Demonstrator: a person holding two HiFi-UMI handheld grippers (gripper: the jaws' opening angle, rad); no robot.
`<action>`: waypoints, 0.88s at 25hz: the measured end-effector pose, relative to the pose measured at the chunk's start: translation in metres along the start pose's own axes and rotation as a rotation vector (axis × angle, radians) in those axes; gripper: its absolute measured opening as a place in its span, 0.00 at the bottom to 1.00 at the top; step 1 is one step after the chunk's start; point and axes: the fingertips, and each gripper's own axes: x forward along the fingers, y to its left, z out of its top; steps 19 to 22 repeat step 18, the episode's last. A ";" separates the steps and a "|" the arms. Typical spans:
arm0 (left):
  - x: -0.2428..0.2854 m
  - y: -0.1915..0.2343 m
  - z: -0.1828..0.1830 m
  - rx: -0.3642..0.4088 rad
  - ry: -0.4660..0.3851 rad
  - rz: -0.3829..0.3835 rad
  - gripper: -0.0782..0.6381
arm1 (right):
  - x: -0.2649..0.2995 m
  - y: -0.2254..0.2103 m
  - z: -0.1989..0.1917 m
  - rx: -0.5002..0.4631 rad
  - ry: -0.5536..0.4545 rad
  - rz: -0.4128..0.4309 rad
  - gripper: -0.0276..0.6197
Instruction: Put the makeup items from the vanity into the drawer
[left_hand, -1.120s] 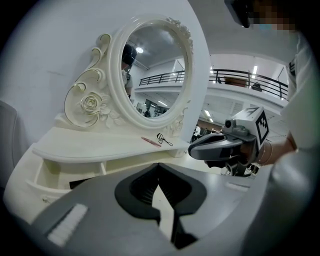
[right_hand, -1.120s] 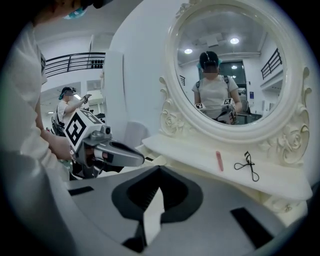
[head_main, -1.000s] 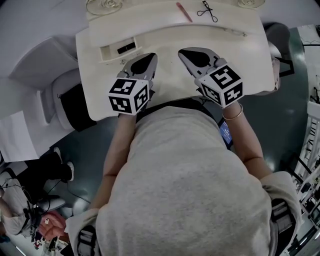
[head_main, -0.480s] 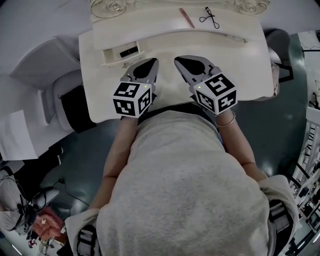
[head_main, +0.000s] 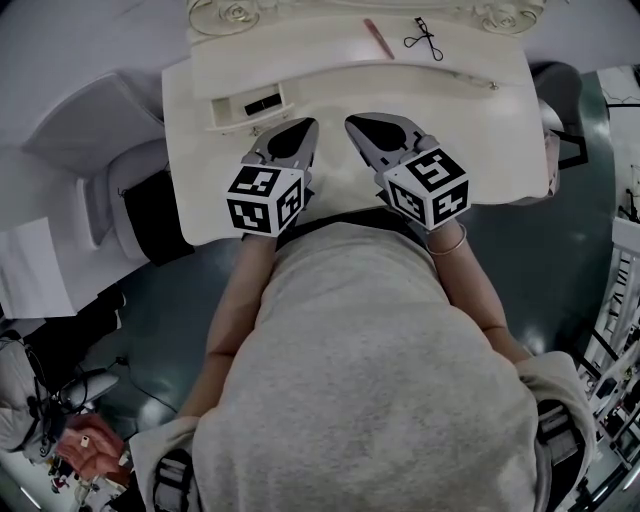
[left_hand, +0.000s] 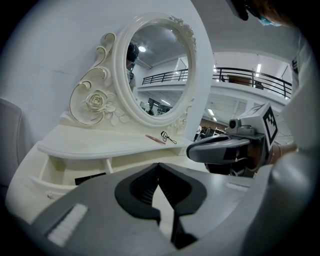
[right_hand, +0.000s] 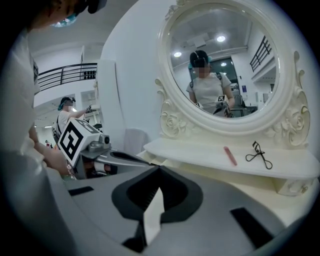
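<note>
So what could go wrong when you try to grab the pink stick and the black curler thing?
1. The thin pink stick lies flat on the white upper shelf; the left tongs and right tongs are shut now, and a clumsy pinch might roll it away.
2. The black eyelash curler sits close beside it and could get bumped.
3. The white drawer looks only slightly open, so things may miss it.
</note>
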 end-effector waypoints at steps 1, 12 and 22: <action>0.000 0.001 0.000 0.001 0.001 0.002 0.12 | 0.001 0.000 -0.001 0.005 0.003 0.002 0.05; -0.002 0.005 -0.010 0.024 0.028 0.021 0.12 | 0.010 0.007 -0.005 -0.022 0.018 0.022 0.05; -0.003 0.007 -0.010 0.009 0.014 0.035 0.12 | 0.010 0.009 -0.005 -0.023 0.015 0.025 0.05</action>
